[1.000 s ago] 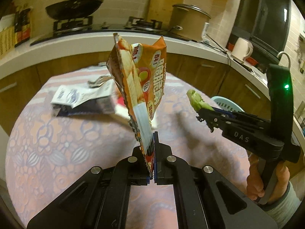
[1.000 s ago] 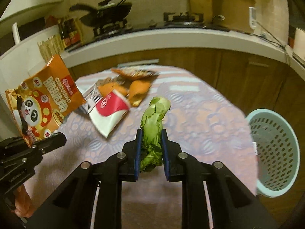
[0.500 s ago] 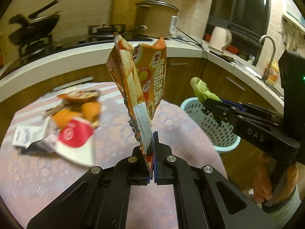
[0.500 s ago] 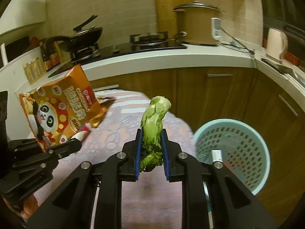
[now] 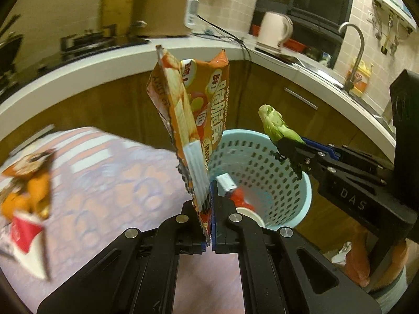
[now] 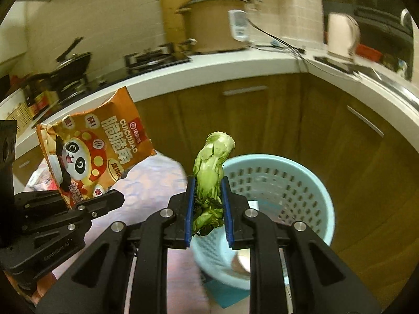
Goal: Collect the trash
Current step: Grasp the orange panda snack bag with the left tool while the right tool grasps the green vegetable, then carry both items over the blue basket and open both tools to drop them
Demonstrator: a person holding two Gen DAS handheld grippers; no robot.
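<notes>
Left wrist: left tool (image 5: pixel 210 209) clamps one snack bag (image 5: pixel 199 120); right tool (image 6: pixel 208 204) clamps one lettuce (image 6: pixel 212 167).

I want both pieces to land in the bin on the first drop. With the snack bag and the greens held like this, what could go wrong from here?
1. The snack bag stands tall and light from the left gripper, pinched only at its bottom edge; released off-centre, it could catch the bin rim and fall outside.
2. The greens look limp in the right gripper; bits may cling to the pads.
3. Both grippers are close together and could bump.
</notes>
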